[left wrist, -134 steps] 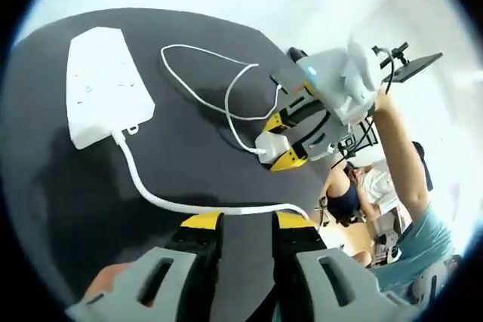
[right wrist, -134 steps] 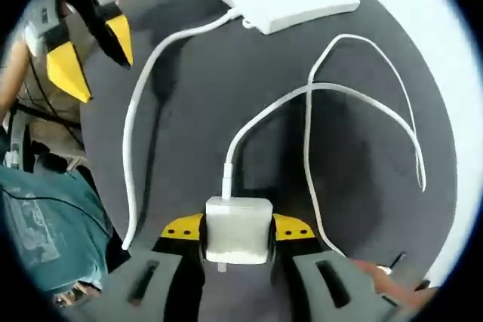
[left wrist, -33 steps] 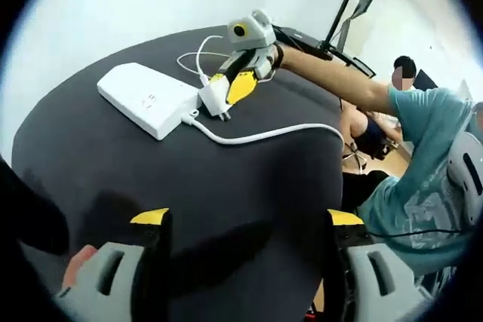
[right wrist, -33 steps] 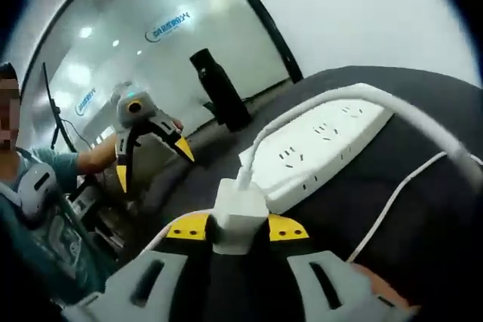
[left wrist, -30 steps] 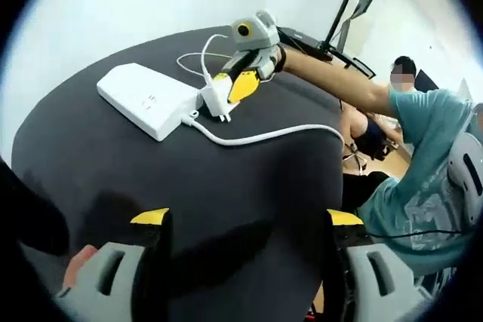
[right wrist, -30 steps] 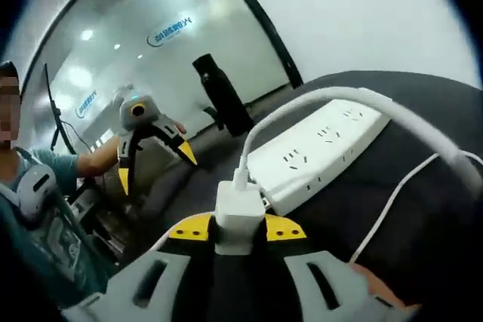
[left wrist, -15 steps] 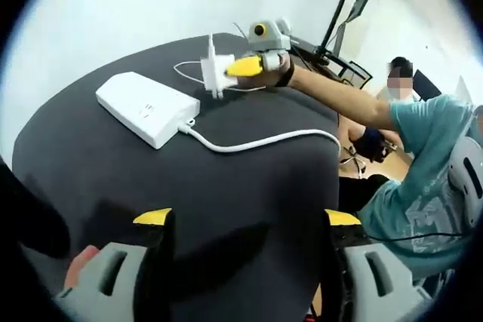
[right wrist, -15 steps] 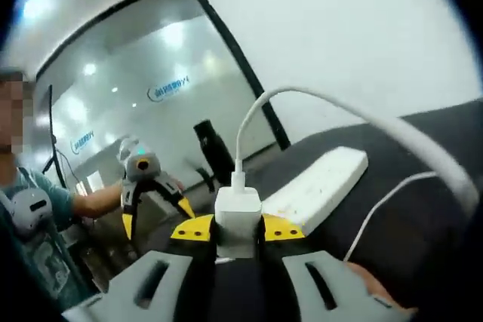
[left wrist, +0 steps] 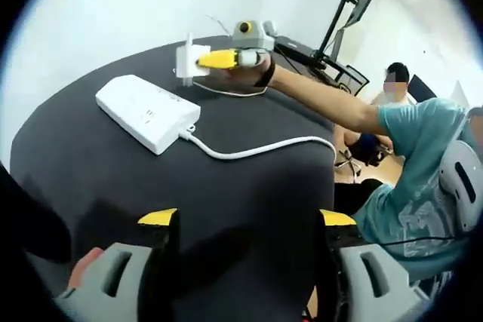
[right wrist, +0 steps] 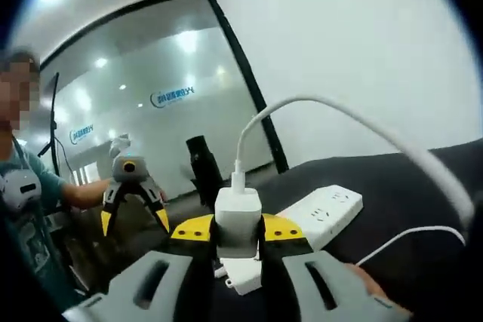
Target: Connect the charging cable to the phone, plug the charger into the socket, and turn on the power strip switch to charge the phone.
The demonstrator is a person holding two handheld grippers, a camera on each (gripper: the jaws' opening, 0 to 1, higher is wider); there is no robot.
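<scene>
The white power strip [left wrist: 147, 111] lies on the round black table [left wrist: 249, 186], and its thick cord [left wrist: 256, 148] runs off the table's right edge. My right gripper [left wrist: 198, 59] hangs in the air just beyond the strip's far side, shut on the white charger [left wrist: 189, 60]. In the right gripper view the charger [right wrist: 238, 221] sits between the yellow jaws, with its thin cable [right wrist: 317, 105] arching up and to the right. The power strip [right wrist: 317, 213] lies below and beyond it. My left gripper [left wrist: 247, 218] is open and holds nothing, low over the table's near side, also seen as the left gripper [right wrist: 134, 220].
A loop of the thin charging cable [left wrist: 230, 91] rests on the table's far part. A person in a teal shirt [left wrist: 423, 171] stands to the right, one arm stretched over the table. A monitor on a stand [left wrist: 355, 9] is behind. A black bottle [right wrist: 204, 167] stands further back.
My right gripper has lifted the charger from beside the strip's cord end and carried it up and beyond the strip's far side. The left gripper has stayed open and almost still.
</scene>
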